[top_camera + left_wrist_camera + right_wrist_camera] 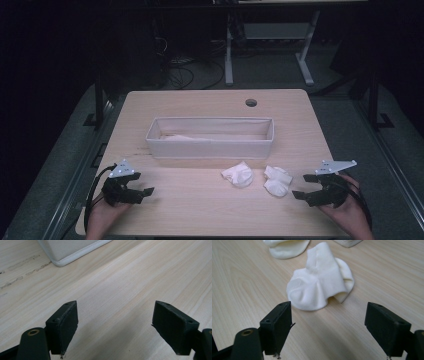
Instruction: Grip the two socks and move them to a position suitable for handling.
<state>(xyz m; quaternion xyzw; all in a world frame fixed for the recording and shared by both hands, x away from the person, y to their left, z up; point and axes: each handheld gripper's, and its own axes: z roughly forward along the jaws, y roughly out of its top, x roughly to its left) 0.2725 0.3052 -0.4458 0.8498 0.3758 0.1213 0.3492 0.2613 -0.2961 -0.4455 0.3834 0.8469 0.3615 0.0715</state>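
Two white socks lie on the wooden table in front of a white fabric bin [210, 145]: one sock [238, 174] near the middle and another [278, 181] to its right. In the right gripper view the nearer sock [322, 287] lies crumpled just beyond the jaws, with the other sock [287, 247] farther off. My right gripper [302, 186] rests at the table's front right, open and empty, pointing at the socks. At the front left my left gripper [144, 187] is open too, with bare wood between its jaws [115, 325].
The bin's corner [62, 255] shows ahead of the left gripper. The bin holds something pale at its bottom [185, 137]. A round cable hole [251, 102] sits near the table's far edge. Desk legs and cables stand on the dark floor beyond.
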